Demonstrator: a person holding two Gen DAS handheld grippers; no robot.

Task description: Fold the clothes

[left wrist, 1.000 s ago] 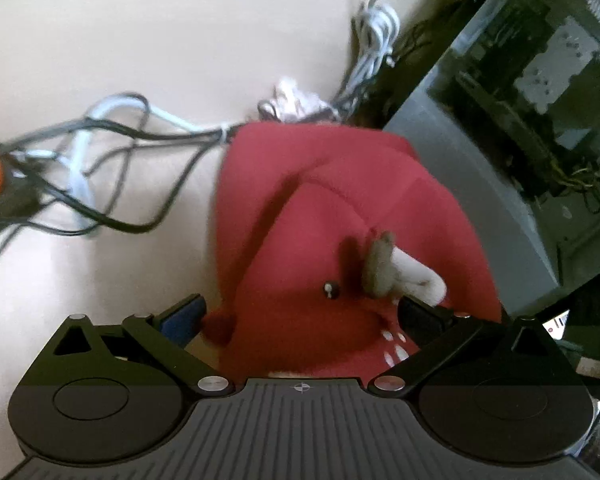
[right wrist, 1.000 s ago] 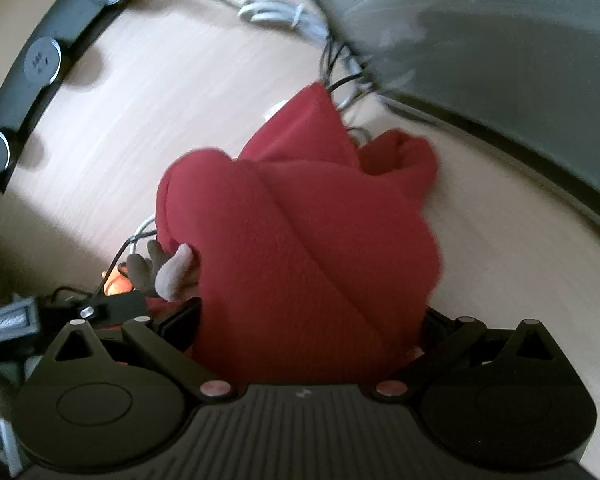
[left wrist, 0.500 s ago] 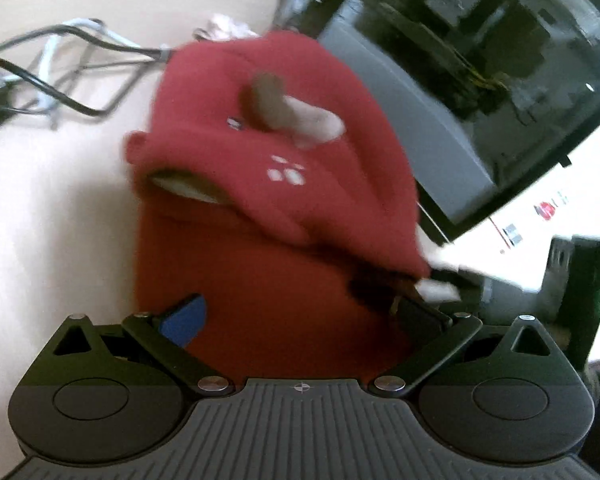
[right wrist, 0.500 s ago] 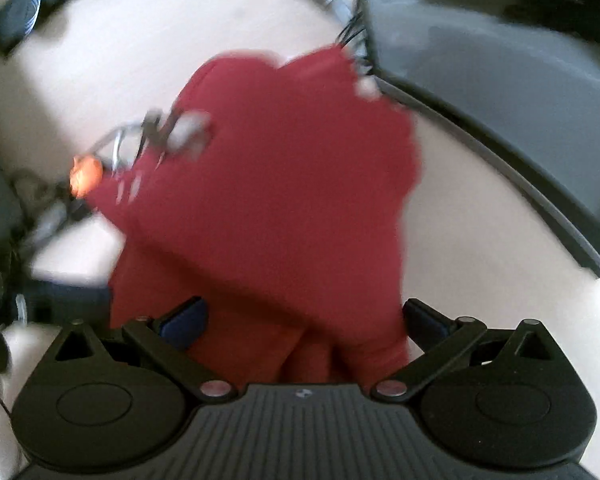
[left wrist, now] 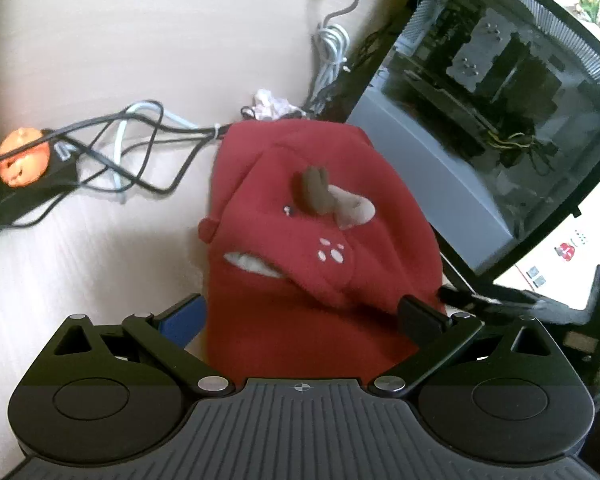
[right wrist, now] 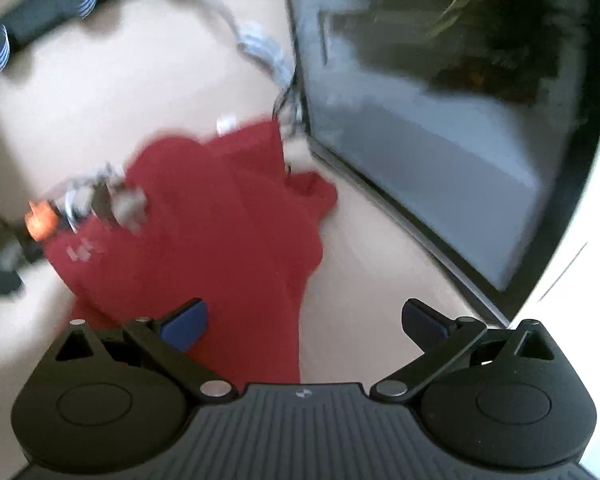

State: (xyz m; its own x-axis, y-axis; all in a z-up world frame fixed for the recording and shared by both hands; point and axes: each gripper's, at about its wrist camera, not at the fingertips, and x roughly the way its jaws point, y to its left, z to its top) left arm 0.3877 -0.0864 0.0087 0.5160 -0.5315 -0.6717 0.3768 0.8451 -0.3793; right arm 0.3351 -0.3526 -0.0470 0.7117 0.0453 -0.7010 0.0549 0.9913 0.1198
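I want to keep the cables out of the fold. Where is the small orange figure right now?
In the left wrist view the small orange figure sits at the far left on a black block, among the tangled cables, left of the red garment.

Left gripper (left wrist: pixel 302 316): jaws spread wide, both fingers low and level, blue pad on the left finger, dark pad on the right. Red cloth fills the gap between them; no pinch visible.

Right gripper (right wrist: pixel 304 320): jaws equally wide. Left fingertip sits over red cloth, right fingertip over bare surface, nothing clamped. This view is blurred, so contact under the left finger cannot be judged.
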